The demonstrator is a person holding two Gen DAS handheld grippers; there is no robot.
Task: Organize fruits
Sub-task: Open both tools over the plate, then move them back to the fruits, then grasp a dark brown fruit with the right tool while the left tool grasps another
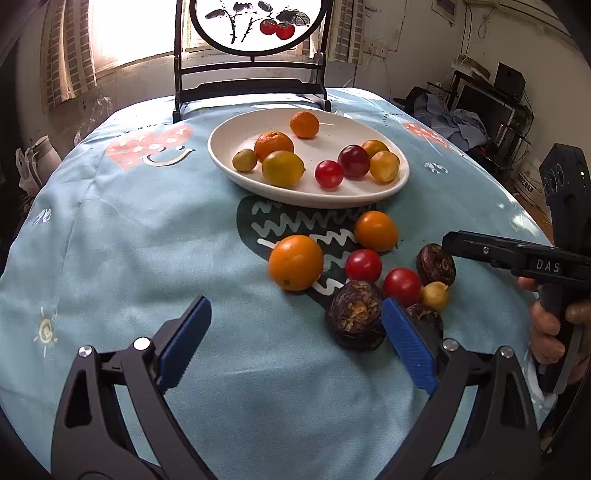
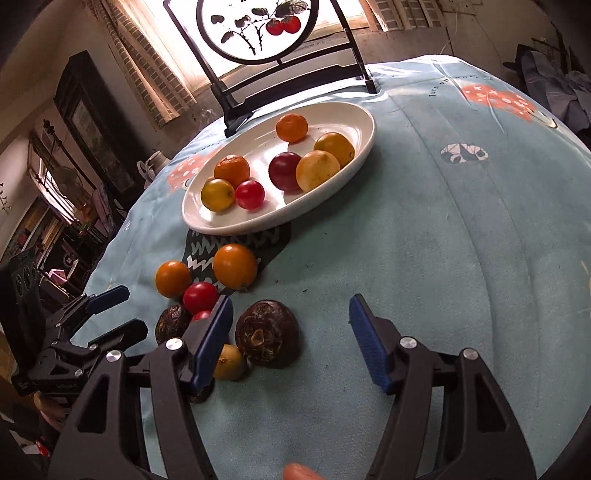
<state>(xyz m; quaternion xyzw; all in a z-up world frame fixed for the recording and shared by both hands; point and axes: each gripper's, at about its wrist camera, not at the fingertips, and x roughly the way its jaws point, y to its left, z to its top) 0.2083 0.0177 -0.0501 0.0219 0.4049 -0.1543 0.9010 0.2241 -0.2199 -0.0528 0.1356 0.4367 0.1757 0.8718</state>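
Observation:
A white oval plate point(image 1: 236, 168) point(image 2: 199, 221) holds several fruits: oranges, yellow fruits, red tomatoes. On the cloth in front of it lie two orange fruits point(image 1: 295, 262) point(image 2: 235, 266), two red tomatoes point(image 1: 363, 265) point(image 2: 200, 297), several dark brown water chestnuts point(image 1: 355, 319) point(image 2: 266, 333) and a small yellow fruit point(image 1: 436, 295) point(image 2: 228, 362). My left gripper point(image 1: 295, 325) is open and empty, just left of a chestnut. My right gripper point(image 2: 291, 328) is open and empty, with a chestnut between its fingers near the left one; it shows in the left wrist view point(image 1: 454, 245).
The table is covered with a light blue patterned cloth point(image 1: 147, 258) point(image 2: 443, 240). A dark wooden stand with a round painted screen point(image 1: 255, 26) point(image 2: 258, 29) stands behind the plate. Furniture and clutter lie beyond the table edges.

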